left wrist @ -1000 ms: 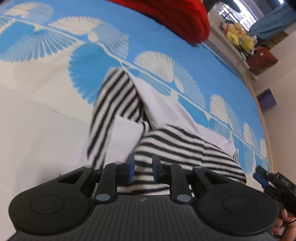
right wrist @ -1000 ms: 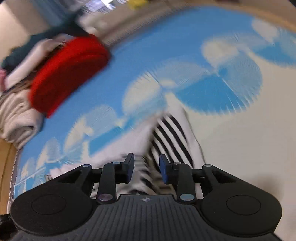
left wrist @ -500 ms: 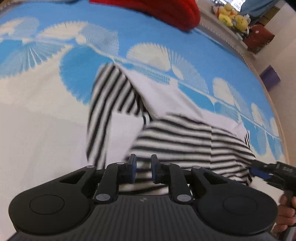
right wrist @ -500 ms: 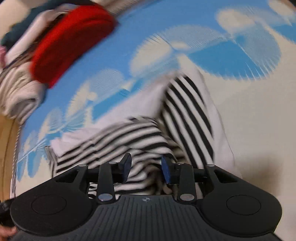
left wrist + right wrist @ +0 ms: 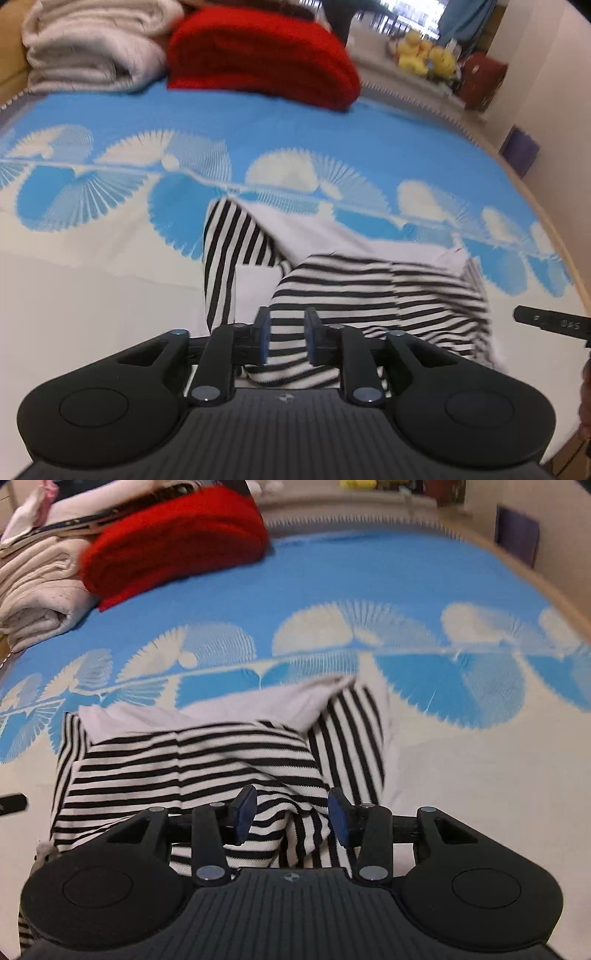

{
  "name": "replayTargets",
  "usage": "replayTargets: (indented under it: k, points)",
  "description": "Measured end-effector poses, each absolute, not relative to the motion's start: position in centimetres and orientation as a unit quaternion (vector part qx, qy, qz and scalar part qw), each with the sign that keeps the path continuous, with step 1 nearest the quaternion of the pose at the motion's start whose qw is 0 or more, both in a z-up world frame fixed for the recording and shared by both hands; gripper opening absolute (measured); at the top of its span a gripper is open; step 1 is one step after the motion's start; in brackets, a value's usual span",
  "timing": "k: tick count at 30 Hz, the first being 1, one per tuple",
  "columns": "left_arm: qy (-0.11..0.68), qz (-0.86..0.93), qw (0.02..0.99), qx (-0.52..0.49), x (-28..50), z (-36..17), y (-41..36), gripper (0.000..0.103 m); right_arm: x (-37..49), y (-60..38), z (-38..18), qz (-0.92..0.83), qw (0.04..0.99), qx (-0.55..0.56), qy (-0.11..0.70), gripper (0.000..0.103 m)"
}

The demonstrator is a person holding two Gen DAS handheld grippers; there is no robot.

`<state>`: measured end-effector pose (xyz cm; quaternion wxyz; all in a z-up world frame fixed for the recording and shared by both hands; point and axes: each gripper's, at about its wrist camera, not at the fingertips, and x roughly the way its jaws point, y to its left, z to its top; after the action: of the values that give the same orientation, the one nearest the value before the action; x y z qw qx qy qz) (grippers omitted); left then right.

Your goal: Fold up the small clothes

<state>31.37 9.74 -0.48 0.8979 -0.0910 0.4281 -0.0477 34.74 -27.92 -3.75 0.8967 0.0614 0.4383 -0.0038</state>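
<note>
The left gripper [image 5: 284,338] is sitting at the bottom centre of the left wrist view, its blue-padded fingers [image 5: 263,338] standing a little apart; the jaws have just been opening, and the striped cloth showing between them is not being pinched. The right gripper [image 5: 291,818] is occupying the bottom centre of the right wrist view with its jaws released and set wider, having just been opening too; cloth is lying in the gap below, with the pads [image 5: 338,821] clear of it.

Just beyond both tools, the black-and-white striped garment [image 5: 373,295] is lying partly folded in the lower middle of each frame, a striped sleeve [image 5: 225,258] running up and left in the left wrist view and a plain white panel [image 5: 306,232] showing above the fold. The garment is resting on a blue and white bedspread [image 5: 295,129] with fan-shaped motifs.

At the top of the frame, a folded red knit [image 5: 258,55] is lying on the bedspread, touching a cream folded pile [image 5: 92,48] at upper left. At the upper right, yellow plush toys [image 5: 424,55] are sitting on a ledge. The tip of the other gripper is poking in at the right edge of the left wrist view.
</note>
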Motion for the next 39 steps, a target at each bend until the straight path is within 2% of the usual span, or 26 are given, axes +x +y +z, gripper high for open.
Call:
replayTargets:
  k: [7, 12, 17, 21, 24, 30, 35, 37, 39]
  points:
    - [0.372, -0.059, 0.925, -0.05, 23.2, 7.0, 10.8, 0.027, 29.3, -25.9, 2.8, -0.002, 0.919, 0.039, 0.391, 0.046]
    - [0.344, -0.064, 0.936, -0.045, 18.0, 8.1, 12.0, 0.027, 24.7, -25.8, 5.7, -0.01, 0.928, 0.032, 0.371, 0.046]
    - [0.352, -0.071, 0.932, -0.054, 14.7, 5.6, 12.6, 0.027, 20.9, -26.5, 7.3, -0.024, 0.933, 0.028, 0.359, 0.047]
    - [0.37, -0.068, 0.924, -0.07, 13.3, 1.5, 13.2, 0.027, 18.6, -27.0, 7.9, -0.033, 0.934, 0.023, 0.355, 0.047]
    - [0.416, -0.053, 0.904, -0.083, 13.4, -1.4, 14.1, 0.027, 17.4, -27.3, 7.8, -0.039, 0.933, 0.018, 0.357, 0.047]
    - [0.45, -0.052, 0.884, -0.116, 13.8, -2.8, 15.2, 0.028, 15.8, -27.9, 6.3, -0.055, 0.927, 0.013, 0.37, 0.047]
    - [0.497, -0.047, 0.855, -0.142, 14.4, -5.1, 15.3, 0.05, 15.1, -28.9, 3.9, -0.063, 0.921, 0.024, 0.384, 0.049]
    - [0.515, -0.036, 0.843, -0.153, 14.8, -5.9, 15.6, 0.064, 14.8, -30.1, 2.0, -0.065, 0.916, 0.045, 0.392, 0.049]
    - [0.534, -0.025, 0.828, -0.169, 15.0, -6.8, 15.9, 0.071, 14.7, -31.3, -0.3, -0.07, 0.908, 0.062, 0.408, 0.05]
